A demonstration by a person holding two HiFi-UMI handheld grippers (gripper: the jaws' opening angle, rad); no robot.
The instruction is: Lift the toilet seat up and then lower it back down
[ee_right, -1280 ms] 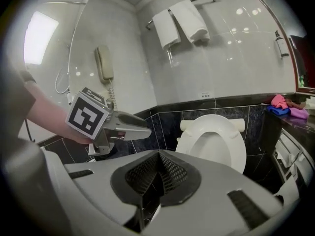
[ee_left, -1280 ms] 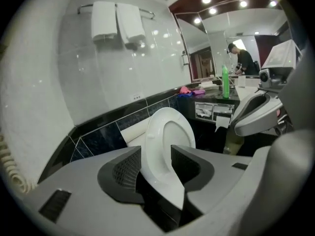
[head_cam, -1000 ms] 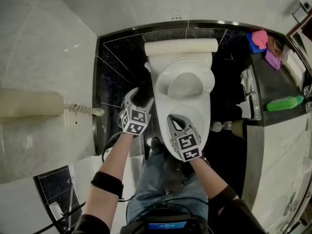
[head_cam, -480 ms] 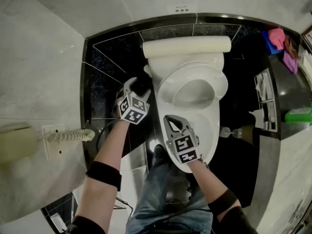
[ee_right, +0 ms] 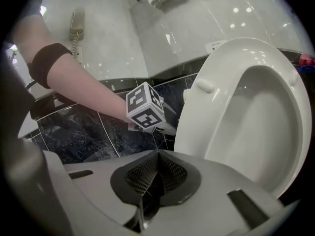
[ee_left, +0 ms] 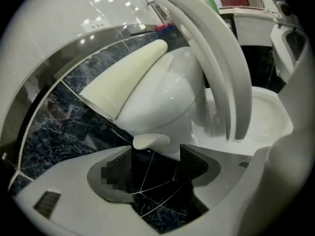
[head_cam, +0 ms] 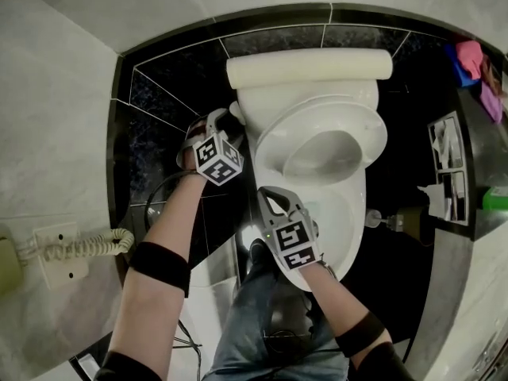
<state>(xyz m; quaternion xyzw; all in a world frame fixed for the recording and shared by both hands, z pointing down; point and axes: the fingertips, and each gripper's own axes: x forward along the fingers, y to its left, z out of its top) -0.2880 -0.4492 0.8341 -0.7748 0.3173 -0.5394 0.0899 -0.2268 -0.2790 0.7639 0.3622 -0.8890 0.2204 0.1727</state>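
Note:
The white toilet has its seat raised; in the right gripper view the seat stands upright and shows its underside. My left gripper is at the tank's left side. In the left gripper view it is open, with the flush lever just beyond its fingertips and apart from them. The tilted seat and lid rise to the right of the lever. My right gripper hovers at the bowl's front left, and in the right gripper view it is shut and holds nothing.
The cream tank lid sits against a dark marble wall. A wall phone's coiled cord hangs at the left. At the right, a shelf holds pink and blue cloths, with a paper holder below them. The person's jeans are in front of the bowl.
The head camera has tilted, and the toilet now sits higher and larger in view. My left gripper has moved up beside the flush lever. The right gripper and the seat have stayed put.

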